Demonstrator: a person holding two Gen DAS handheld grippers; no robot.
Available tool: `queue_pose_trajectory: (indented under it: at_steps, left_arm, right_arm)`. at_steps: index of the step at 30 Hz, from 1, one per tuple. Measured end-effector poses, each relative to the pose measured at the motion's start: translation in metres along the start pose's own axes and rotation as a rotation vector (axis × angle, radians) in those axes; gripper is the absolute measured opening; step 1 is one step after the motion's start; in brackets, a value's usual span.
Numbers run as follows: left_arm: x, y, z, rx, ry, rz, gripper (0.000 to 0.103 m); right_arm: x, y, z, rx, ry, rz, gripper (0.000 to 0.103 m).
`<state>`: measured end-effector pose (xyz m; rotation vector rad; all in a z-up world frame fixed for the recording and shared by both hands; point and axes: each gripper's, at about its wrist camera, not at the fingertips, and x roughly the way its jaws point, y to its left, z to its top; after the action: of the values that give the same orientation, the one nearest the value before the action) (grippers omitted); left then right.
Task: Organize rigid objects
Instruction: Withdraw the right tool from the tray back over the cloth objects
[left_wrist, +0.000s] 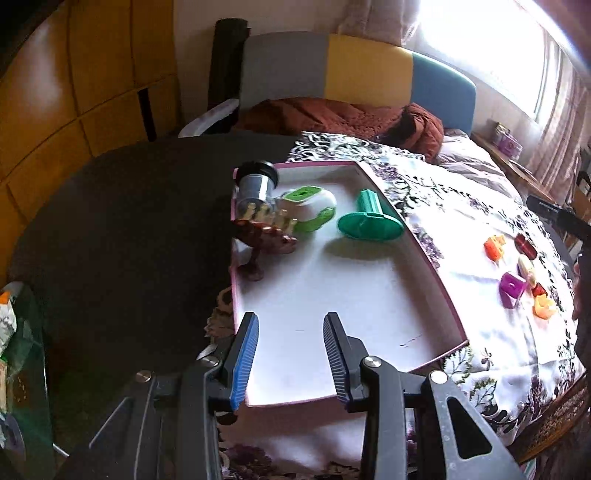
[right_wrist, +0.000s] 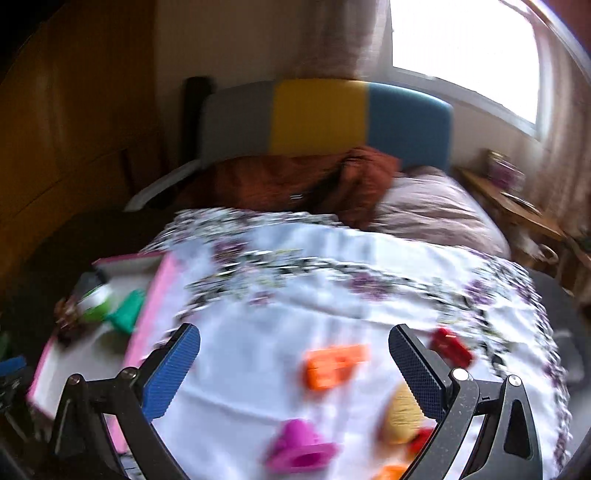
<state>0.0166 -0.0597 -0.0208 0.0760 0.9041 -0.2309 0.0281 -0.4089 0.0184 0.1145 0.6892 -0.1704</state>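
A pink-rimmed white box lid (left_wrist: 436, 280) lies on a flowered cloth (left_wrist: 491, 343). In it are a green round-based piece (left_wrist: 369, 221), a white and green toy (left_wrist: 310, 203), a brown dinosaur (left_wrist: 266, 240) and a grey cylinder (left_wrist: 256, 181). My left gripper (left_wrist: 290, 328) is open and empty over the lid's near end. On the cloth to the right lie small toys: orange (left_wrist: 495, 247), dark red (left_wrist: 524, 245), purple (left_wrist: 511, 288), cream (left_wrist: 526, 269). My right gripper (right_wrist: 295, 354) is open and empty above the orange piece (right_wrist: 336, 365), with the magenta piece (right_wrist: 299, 446) nearer.
A dark round surface (left_wrist: 129, 229) lies left of the lid. Behind are a rust blanket (left_wrist: 332, 118), a grey, yellow and blue headboard (left_wrist: 354, 70) and a wooden wardrobe (left_wrist: 55, 103). A wooden side table (left_wrist: 517, 166) stands by the window. The right wrist view is motion-blurred.
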Motion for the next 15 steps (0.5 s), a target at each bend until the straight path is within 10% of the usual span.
queue_pose_trajectory:
  at_steps: [5, 15]
  left_arm:
    - [0.002, -0.011, 0.002, 0.026, 0.011, -0.029, 0.038]
    - [0.010, -0.046, 0.012, 0.068, 0.055, -0.149, 0.038]
  right_arm:
    - [0.007, -0.068, -0.006, 0.243, -0.009, -0.143, 0.103]
    - [0.017, -0.121, -0.018, 0.543, 0.050, -0.106, 0.103]
